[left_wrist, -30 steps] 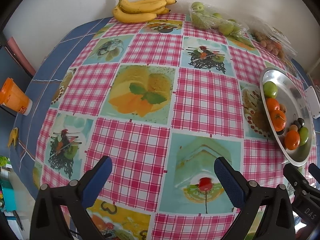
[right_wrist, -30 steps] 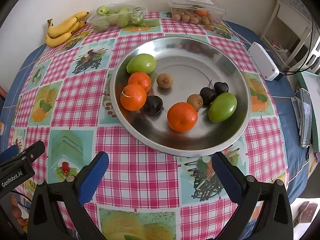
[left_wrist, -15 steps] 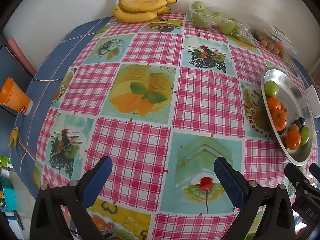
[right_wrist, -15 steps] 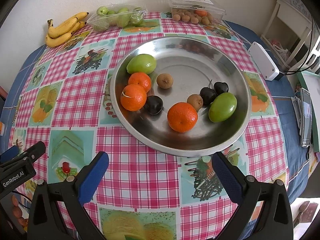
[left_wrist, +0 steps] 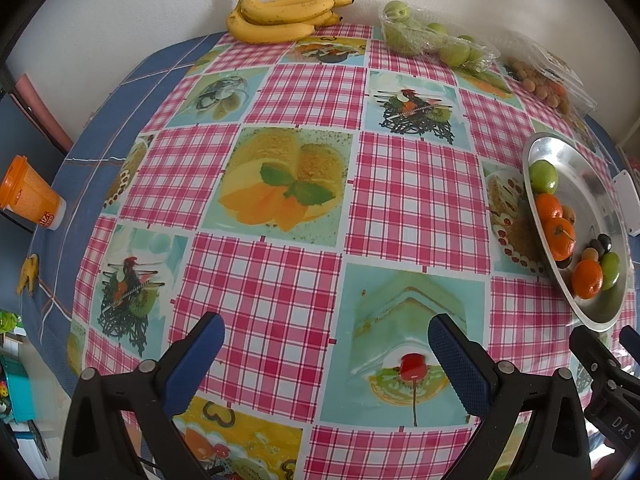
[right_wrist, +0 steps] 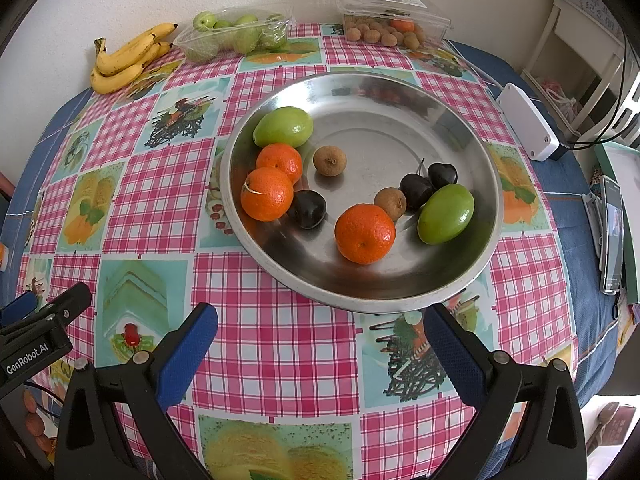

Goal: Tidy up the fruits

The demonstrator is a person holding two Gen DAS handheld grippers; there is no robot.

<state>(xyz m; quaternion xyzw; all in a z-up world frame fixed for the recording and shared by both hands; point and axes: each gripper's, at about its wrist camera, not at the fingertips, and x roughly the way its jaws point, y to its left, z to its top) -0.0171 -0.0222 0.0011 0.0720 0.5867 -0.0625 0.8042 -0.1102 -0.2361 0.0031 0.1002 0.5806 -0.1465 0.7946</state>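
A steel dish point(right_wrist: 452, 92) point(left_wrist: 600, 184) on the checked tablecloth holds three oranges point(right_wrist: 365, 233), two green fruits point(right_wrist: 445, 213), dark cherries point(right_wrist: 307, 209) and two small brown fruits point(right_wrist: 329, 161). My right gripper point(right_wrist: 320, 332) stands open just short of the dish's near rim, nothing between its blue pads. My left gripper point(left_wrist: 326, 344) is open over bare cloth to the left of the dish, also holding nothing. Along the back lie a banana bunch point(left_wrist: 280, 18) point(right_wrist: 128, 60), a clear tray of green fruits point(right_wrist: 236, 34) point(left_wrist: 436, 40) and a clear box of small brown fruits point(right_wrist: 390, 20) point(left_wrist: 544, 76).
A white box point(right_wrist: 526, 126) with a cable lies right of the dish, and a phone point(right_wrist: 612, 236) rests at the far right edge. An orange-lidded cup point(left_wrist: 28, 194) stands beyond the table's left edge. The wall runs close behind the table.
The left wrist view has shifted slightly, the dish sitting a little further right in it. The right gripper and the fruits have not moved.
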